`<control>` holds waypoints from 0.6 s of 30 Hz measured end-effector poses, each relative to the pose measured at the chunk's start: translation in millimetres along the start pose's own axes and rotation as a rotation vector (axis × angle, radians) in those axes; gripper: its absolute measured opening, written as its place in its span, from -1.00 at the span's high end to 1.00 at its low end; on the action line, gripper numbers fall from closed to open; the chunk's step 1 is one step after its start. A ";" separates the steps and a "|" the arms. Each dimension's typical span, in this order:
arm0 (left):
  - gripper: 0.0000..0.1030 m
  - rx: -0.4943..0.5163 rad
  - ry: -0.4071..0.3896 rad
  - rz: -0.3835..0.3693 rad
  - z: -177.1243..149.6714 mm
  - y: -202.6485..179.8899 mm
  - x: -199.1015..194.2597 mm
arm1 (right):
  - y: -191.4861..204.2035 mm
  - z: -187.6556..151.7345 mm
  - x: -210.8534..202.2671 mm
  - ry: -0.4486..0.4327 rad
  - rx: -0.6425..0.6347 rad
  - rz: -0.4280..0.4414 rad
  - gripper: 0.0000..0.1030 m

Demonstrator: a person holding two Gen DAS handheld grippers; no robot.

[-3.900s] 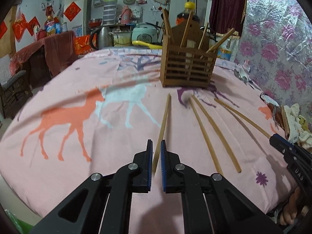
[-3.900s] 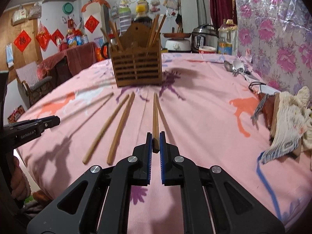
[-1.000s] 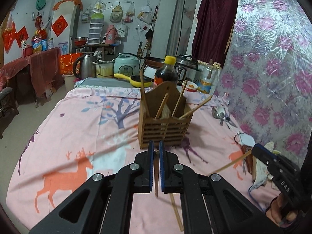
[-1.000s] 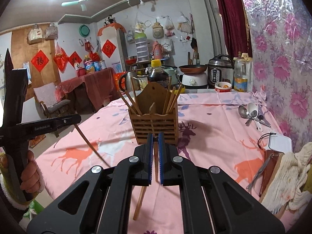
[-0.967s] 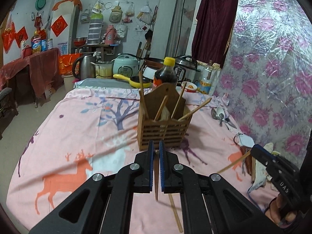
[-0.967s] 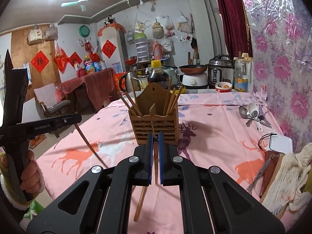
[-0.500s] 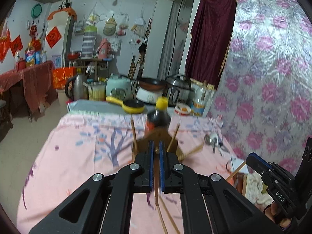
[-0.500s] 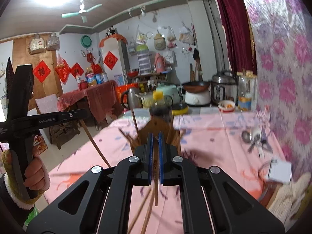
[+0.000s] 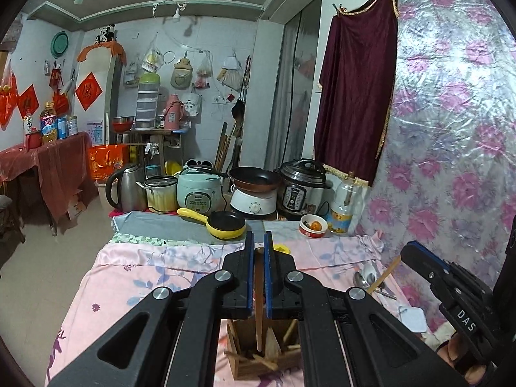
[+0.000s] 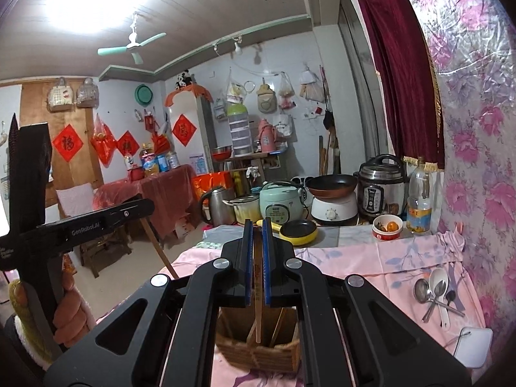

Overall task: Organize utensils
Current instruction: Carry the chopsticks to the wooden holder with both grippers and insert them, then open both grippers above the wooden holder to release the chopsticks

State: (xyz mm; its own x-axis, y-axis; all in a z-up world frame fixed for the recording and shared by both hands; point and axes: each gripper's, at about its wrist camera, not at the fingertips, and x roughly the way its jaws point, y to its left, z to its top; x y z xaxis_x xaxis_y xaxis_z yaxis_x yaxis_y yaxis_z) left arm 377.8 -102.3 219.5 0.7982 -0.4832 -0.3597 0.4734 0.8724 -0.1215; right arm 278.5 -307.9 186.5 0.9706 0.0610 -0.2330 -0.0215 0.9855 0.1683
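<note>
In the left wrist view my left gripper (image 9: 258,238) is shut on a wooden chopstick (image 9: 258,322) that hangs down, tip just over the wooden slatted holder (image 9: 245,367), which has several chopsticks in it. The right gripper (image 9: 408,248) appears at the right, shut on its own chopstick (image 9: 383,274). In the right wrist view my right gripper (image 10: 257,225) pinches a chopstick (image 10: 258,316) pointing down into the holder (image 10: 254,358). The left gripper (image 10: 146,206) shows at the left with its chopstick (image 10: 158,248) slanting down. Both grippers are above the holder.
The table wears a pink cloth (image 9: 135,267). Metal and white spoons (image 10: 435,290) and a white square lid (image 10: 474,342) lie at the right. A yellow pan (image 9: 225,224), cookers and a kettle stand past the table's far edge. A floral foil wall is at the right.
Both grippers have risen and moved forward with their chopsticks. The holder has gone from ahead of the jaws to below them at the bottom of both views.
</note>
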 end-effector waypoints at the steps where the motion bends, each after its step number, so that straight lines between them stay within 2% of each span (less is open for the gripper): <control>1: 0.88 -0.004 0.008 -0.001 -2.9 1.9 7.4 | -0.3 -2.1 6.0 0.004 -0.002 -0.005 0.88; 7: 0.88 -0.021 0.066 0.022 -36.0 14.6 50.2 | -5.9 -30.7 49.3 0.090 0.005 -0.019 0.87; 8: 0.79 -0.027 0.076 0.030 -42.8 16.8 55.5 | -7.4 -37.1 55.6 0.114 0.008 -0.018 0.80; 9: 0.41 -0.031 0.090 0.035 -48.0 18.7 59.2 | -9.5 -42.7 60.0 0.131 0.016 -0.022 0.78; 11: -0.01 -0.048 0.086 0.047 -55.7 25.7 58.8 | -11.3 -45.1 62.5 0.142 0.022 -0.022 0.74; 14: -0.03 -0.057 0.073 0.068 -56.8 33.7 51.9 | -13.7 -39.7 54.9 0.119 0.028 -0.027 0.61; 18: -0.28 -0.096 0.055 0.092 -54.9 47.0 36.5 | -13.2 -30.6 35.8 0.082 0.028 -0.038 0.47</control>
State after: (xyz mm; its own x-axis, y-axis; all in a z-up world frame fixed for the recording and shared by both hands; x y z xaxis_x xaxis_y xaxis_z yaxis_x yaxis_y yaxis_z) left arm 408.7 -74.8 149.9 0.8136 -0.3985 -0.4235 0.3593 0.9171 -0.1727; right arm 306.2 -313.9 146.5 0.9476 0.0376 -0.3173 0.0227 0.9826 0.1842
